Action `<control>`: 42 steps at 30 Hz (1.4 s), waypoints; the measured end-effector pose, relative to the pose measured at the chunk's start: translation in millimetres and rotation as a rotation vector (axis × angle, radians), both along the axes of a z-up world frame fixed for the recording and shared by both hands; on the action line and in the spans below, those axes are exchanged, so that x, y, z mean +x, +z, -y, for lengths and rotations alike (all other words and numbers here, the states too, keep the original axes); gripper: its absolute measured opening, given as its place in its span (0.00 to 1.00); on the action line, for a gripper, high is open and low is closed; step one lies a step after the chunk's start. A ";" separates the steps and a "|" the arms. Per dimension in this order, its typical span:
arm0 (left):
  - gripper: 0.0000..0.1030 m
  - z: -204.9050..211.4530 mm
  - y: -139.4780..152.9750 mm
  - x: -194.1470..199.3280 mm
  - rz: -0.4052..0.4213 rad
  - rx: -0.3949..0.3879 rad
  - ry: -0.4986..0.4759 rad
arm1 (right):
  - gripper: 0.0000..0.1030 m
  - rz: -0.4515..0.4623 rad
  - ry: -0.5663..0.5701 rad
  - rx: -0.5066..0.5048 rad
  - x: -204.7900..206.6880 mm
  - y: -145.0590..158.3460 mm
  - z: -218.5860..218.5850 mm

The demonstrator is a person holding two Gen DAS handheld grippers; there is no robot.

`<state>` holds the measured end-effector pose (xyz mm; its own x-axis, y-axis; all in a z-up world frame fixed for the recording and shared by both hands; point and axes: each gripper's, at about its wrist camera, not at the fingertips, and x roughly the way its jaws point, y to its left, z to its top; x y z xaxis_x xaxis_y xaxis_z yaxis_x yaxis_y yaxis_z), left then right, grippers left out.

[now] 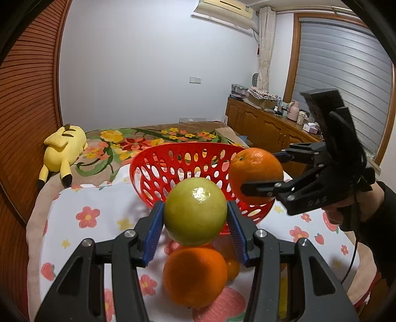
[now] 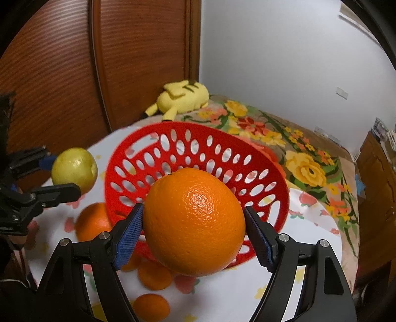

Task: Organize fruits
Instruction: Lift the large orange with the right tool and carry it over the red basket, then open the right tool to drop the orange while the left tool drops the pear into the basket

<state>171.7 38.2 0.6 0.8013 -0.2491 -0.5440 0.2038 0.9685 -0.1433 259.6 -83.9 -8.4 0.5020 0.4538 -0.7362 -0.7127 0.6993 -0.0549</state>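
Landmark: red basket (image 2: 198, 158) on the bed. Nearest, loose oranges (image 1: 195, 276) lie before it on the floral sheet (image 1: 104, 198). Left tongs (image 1: 195, 220) clamp a green apple (image 1: 195, 210) at its near rim; right tongs (image 2: 194, 230) clamp a large orange (image 2: 194, 225) over it. Lower each fruit well inside before releasing. The basket appears empty.

— What's lying by the wooden louvred wall (image 1: 27, 104)?
— A yellow plush toy (image 1: 64, 148), face down against that wall, on the floral blanket (image 1: 138, 141).
— And nearer than the blanket?
— A white cloth with pink flowers (image 1: 94, 210) laps over it.
— Across the room from that wall?
— A wooden cabinet (image 1: 262, 128) cluttered on top, a curtain (image 1: 266, 44), an air conditioner (image 1: 225, 12) high up.
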 end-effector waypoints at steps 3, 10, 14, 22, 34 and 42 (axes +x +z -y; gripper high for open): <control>0.48 -1.1 -2.8 8.9 -0.009 0.001 -0.004 | 0.79 -0.019 0.008 -0.032 9.3 -9.0 -6.9; 0.48 -4.8 -7.5 26.8 -0.026 0.012 -0.011 | 0.79 -0.052 0.045 -0.140 26.7 -27.4 -22.6; 0.48 -7.4 -9.9 33.1 -0.032 0.009 -0.010 | 0.79 -0.079 0.064 -0.201 32.5 -37.7 -29.1; 0.48 -10.2 -12.0 40.1 -0.038 0.005 -0.012 | 0.79 -0.137 0.080 -0.245 42.2 -47.9 -37.2; 0.48 -12.2 -14.3 43.3 -0.046 0.004 -0.010 | 0.85 -0.129 0.053 -0.239 50.0 -40.6 -42.4; 0.48 -4.2 -17.8 51.9 -0.061 0.021 -0.027 | 0.85 -0.123 0.028 -0.171 44.8 -27.6 -24.5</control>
